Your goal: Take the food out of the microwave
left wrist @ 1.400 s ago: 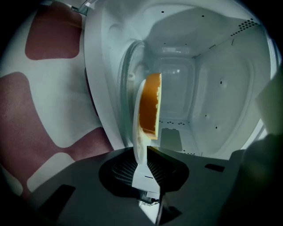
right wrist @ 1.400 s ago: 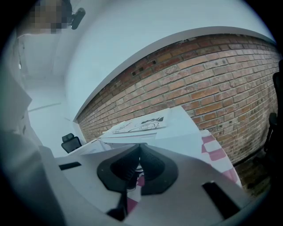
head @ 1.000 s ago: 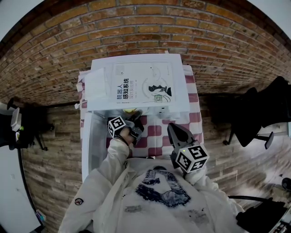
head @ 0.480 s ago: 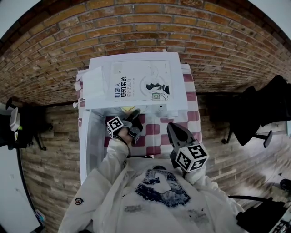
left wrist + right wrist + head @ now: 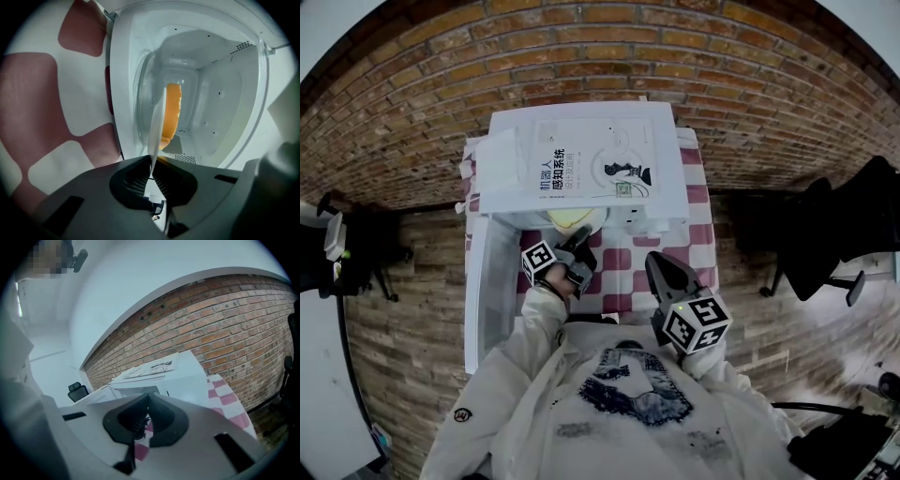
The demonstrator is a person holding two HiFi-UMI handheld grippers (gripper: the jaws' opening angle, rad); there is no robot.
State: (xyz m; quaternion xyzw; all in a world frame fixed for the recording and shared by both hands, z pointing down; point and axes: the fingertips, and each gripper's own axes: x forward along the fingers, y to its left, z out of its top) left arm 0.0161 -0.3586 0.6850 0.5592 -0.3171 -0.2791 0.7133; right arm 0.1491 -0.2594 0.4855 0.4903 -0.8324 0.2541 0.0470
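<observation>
Head view: left gripper (image 5: 579,242) reaches into the open white box-shaped microwave (image 5: 667,202), where a white round plate (image 5: 581,223) of yellow-orange food (image 5: 565,217) sits at the cavity mouth.

Left gripper view: jaws clamped on the plate's rim.

Right gripper view: right gripper (image 5: 147,399) closed, empty, well apart from the plate.

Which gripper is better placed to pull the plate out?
Left. The left gripper is shut on the rim of the white plate in the white microwave; the right gripper hangs back, shut and empty.

Lighting even and diffuse; shadows soft. All views show strong fisheye curvature and dark vignetted corners. Microwave cavity (image 5: 211,93) bright, slightly soft.
</observation>
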